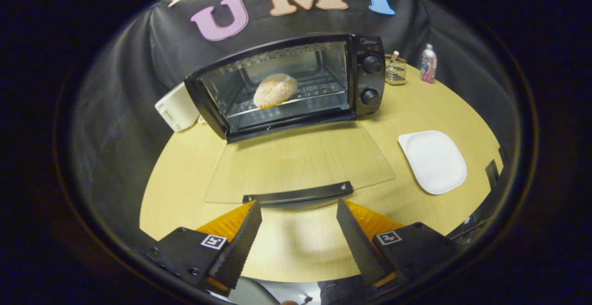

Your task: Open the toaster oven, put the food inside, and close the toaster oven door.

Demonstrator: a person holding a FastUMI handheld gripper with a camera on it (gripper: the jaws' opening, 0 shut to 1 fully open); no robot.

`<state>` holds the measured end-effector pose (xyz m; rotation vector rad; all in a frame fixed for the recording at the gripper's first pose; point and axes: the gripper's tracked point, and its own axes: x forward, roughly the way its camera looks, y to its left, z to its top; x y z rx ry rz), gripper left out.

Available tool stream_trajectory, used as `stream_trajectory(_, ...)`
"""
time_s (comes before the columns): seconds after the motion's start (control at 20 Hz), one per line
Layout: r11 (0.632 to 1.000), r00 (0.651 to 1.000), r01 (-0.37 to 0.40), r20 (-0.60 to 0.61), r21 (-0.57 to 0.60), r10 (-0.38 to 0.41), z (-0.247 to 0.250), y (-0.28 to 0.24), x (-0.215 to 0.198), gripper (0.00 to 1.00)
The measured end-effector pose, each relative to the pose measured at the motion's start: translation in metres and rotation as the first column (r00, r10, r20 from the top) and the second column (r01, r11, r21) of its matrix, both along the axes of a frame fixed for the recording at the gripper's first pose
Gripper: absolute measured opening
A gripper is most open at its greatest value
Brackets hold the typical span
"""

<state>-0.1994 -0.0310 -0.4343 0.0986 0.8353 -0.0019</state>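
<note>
The tool (299, 208) has its fingers spread apart with nothing between them, tips just short of the dark handle (298, 193) of the lowered glass door (300, 161). Beyond, the black toaster oven (365, 76) stands open on the round wooden bench (185, 180), a round sugared bun (275, 90) on its rack. A white square plate (433, 160) lies to the right

1. We are observing the gripper (299, 208): two wedge-shaped fingers (240, 242) with finely ribbed inner faces.
2. We are noting a square black-and-white marker on each dark, angular finger mount.
3. We are recording small screws showing on the left mount.
</note>
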Motion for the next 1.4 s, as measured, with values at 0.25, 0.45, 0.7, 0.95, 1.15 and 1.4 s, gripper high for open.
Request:
stream_trajectory(0.25, 0.996, 0.998, -0.035, -0.063, -0.086, 0.029, -0.024, -0.006, -0.005, 1.0)
stream_trajectory(0.45, 0.99, 0.996, -0.05, -0.08, -0.135, 0.04, -0.039, -0.01, 0.006, 1.0)
stream_trajectory(0.7, 0.981, 0.996, -0.075, -0.061, -0.177, 0.066, -0.032, -0.007, 0.011, 1.0)
stream_trajectory(0.95, 0.978, 0.997, -0.069, 0.009, -0.198, 0.072, -0.008, -0.004, 0.015, 1.0)
stream_trajectory(1.15, 0.977, 0.995, -0.07, 0.059, -0.201, 0.083, 0.014, 0.0, 0.026, 1.0)
stream_trajectory(1.4, 0.979, 0.983, -0.062, 0.157, -0.196, 0.094, 0.054, 0.009, 0.067, 1.0)
